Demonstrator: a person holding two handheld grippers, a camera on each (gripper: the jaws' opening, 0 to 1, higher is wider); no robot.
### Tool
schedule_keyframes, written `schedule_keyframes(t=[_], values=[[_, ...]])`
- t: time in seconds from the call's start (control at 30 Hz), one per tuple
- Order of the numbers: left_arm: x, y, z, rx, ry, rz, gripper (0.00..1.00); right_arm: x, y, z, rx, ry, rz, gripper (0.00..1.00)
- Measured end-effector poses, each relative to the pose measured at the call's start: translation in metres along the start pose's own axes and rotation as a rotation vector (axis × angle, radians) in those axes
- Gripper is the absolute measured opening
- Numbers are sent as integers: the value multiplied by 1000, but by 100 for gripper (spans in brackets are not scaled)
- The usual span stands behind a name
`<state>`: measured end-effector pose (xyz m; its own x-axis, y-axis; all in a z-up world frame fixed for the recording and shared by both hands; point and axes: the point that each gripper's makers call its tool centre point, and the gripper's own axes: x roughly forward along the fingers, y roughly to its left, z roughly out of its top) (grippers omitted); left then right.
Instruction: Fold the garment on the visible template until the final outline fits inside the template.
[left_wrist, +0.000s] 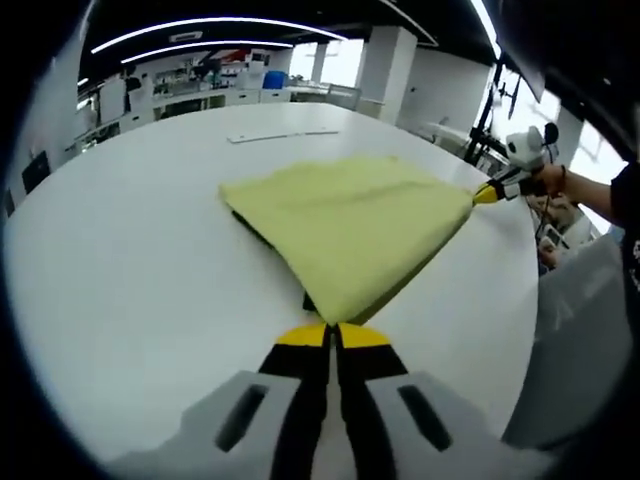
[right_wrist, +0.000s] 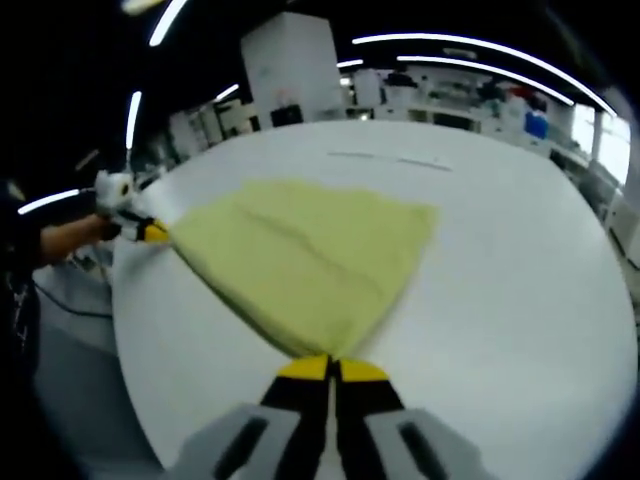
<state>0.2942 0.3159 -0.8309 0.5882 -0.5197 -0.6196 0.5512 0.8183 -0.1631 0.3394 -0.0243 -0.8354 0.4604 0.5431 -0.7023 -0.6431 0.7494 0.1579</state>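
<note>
The left gripper (left_wrist: 333, 335) jaws are clamped on one corner of the yellow garment (left_wrist: 345, 215); the right gripper (right_wrist: 331, 368) jaws are clamped on the opposite corner. The cloth stretches away from each set of jaws, its held edge running between them, far portion resting on the white surface (left_wrist: 130, 250). A dark template edge (left_wrist: 262, 236) shows beneath the cloth

A dark sheet (left_wrist: 262, 234) under the garment (left_wrist: 350, 225) shows as slivers along its edges. The strip (left_wrist: 283, 135) near the table's (left_wrist: 120, 290) far edge is too small to identify.
</note>
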Motion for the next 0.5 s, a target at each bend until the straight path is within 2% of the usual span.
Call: schedule_keyframes(t=[0.5], values=[[-6,-7,-8,-4,25,4,0,-6,6,-6,-20,18,6,0]])
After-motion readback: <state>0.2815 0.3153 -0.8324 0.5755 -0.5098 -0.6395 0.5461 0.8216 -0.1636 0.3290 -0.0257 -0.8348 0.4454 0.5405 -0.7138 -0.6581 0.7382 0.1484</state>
